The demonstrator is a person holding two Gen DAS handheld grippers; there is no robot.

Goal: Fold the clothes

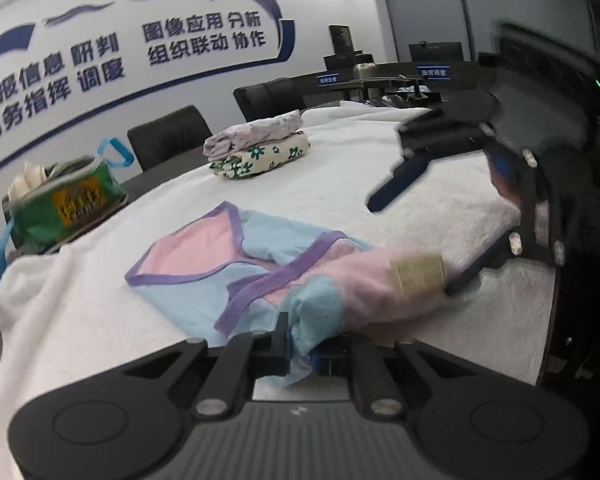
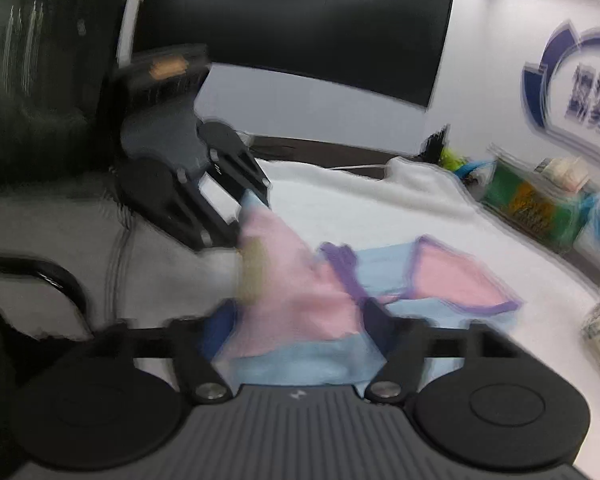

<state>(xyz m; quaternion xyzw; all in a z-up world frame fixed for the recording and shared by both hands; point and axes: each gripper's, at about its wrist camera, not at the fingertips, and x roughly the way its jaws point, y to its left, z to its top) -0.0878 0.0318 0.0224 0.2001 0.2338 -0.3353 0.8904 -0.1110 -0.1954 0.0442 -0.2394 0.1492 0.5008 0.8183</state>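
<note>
A small pink and light-blue garment with purple trim lies partly folded on the white towel that covers the table. My left gripper is shut on its near light-blue edge, and the cloth bunches up between the pads. In the right wrist view the left gripper pinches the same garment at its far corner. My right gripper stands open and wide, with the pink and blue cloth lying loose between its fingers. A tan label shows on the pink end beside the right gripper.
Two folded flowered garments are stacked further back on the towel. A green bag with blue handles sits at the table's left end. Black chairs stand behind the table, with a desk of equipment beyond.
</note>
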